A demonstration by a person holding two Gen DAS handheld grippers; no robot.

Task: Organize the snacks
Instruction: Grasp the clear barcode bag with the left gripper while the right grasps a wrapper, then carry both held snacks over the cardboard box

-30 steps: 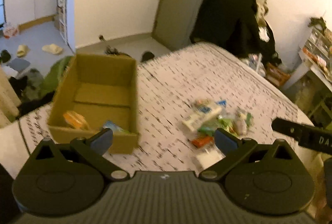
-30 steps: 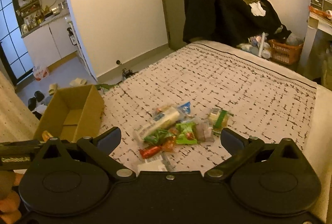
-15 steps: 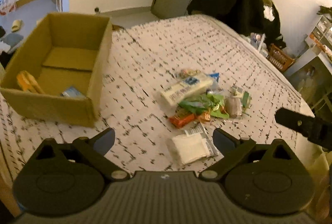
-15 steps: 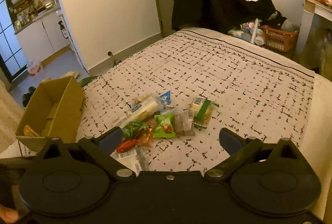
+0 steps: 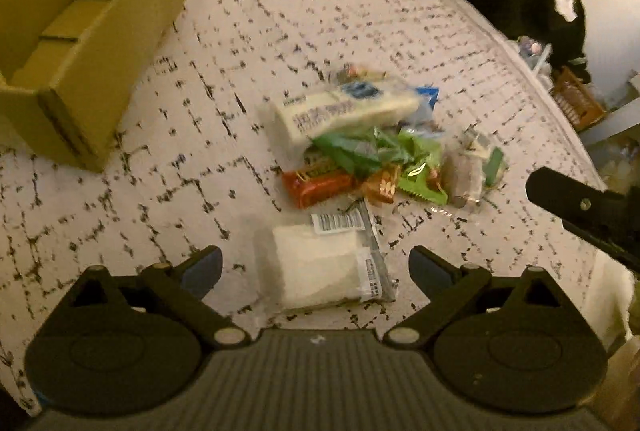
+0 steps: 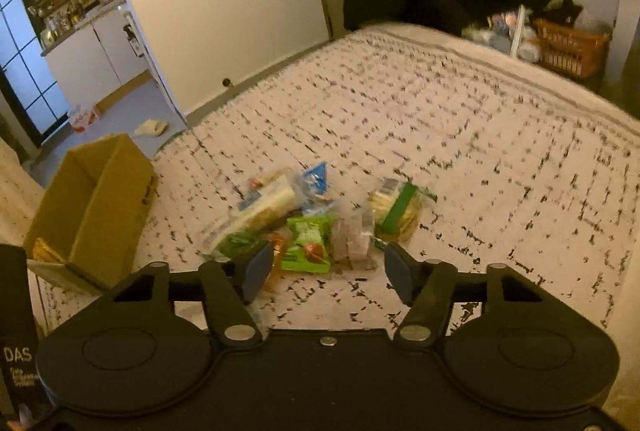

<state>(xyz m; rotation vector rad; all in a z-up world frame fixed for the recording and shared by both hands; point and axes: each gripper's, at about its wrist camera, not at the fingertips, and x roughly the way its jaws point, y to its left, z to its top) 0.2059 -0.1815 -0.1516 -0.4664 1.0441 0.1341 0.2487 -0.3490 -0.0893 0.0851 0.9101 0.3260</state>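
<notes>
One box (image 5: 86, 43); two green packets (image 6: 308, 243); one white (image 5: 316, 267)

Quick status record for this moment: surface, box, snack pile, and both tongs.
surface: patterned bedspread
box: open cardboard box, left of the pile, at the bed's edge
snack pile: loose heap mid-bed, including a long pale packet, green wrappers, a red bar
nearest item: white packet, apart from the heap
left tongs: open over the white packet, nothing gripped
right tongs: have just been closing, partly open, nothing between the pads, aimed at the green pack
</notes>
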